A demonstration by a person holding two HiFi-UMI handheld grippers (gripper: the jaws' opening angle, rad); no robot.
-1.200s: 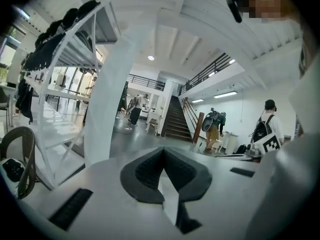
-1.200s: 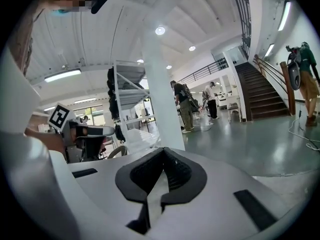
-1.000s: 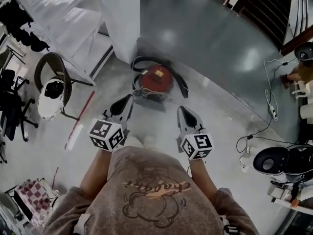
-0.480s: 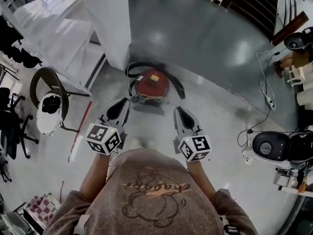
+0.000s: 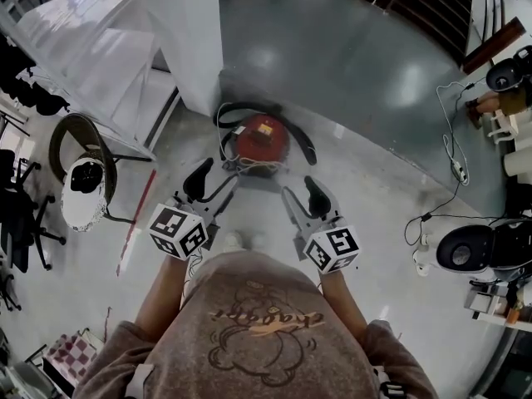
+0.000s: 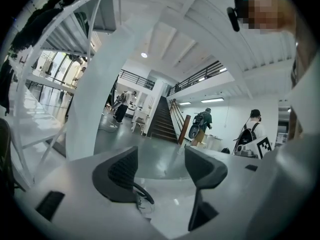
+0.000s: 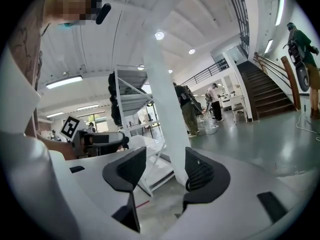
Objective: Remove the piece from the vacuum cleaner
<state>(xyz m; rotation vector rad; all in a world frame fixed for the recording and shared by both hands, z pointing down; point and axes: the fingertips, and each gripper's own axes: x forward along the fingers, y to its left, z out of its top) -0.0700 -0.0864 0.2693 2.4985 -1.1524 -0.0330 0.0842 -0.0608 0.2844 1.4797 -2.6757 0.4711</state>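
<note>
Both pairs of jaws are opening, and nothing stands between the pads of either one. On the left gripper [image 6: 160, 160] I see only floor and the hall beyond through the gap, and on the right gripper [image 7: 165, 166] only the white pillar [image 5: 187, 40] further off.

The vacuum cleaner [image 5: 261, 140] is a round red canister on the floor [image 5: 374, 181] straight ahead. It sits at the foot of the pillar with its black hose [image 5: 306, 144] curled round it, and it is near the jaw tips but clear of both. From up here I cannot tell which piece is meant to come off.

I judge this to be the approach, with no contact made. To do it well I would tip both grippers down, because their cameras look level across the room and not at the canister. Then I would brace the body with one and pinch the piece with the other, keeping the pads clear of the hose so it doesn't drag.

Both forearms reach forward and low from the body, side by side. The marker cubes sit nearest me, and the jaws angle slightly inward toward the canister.
</note>
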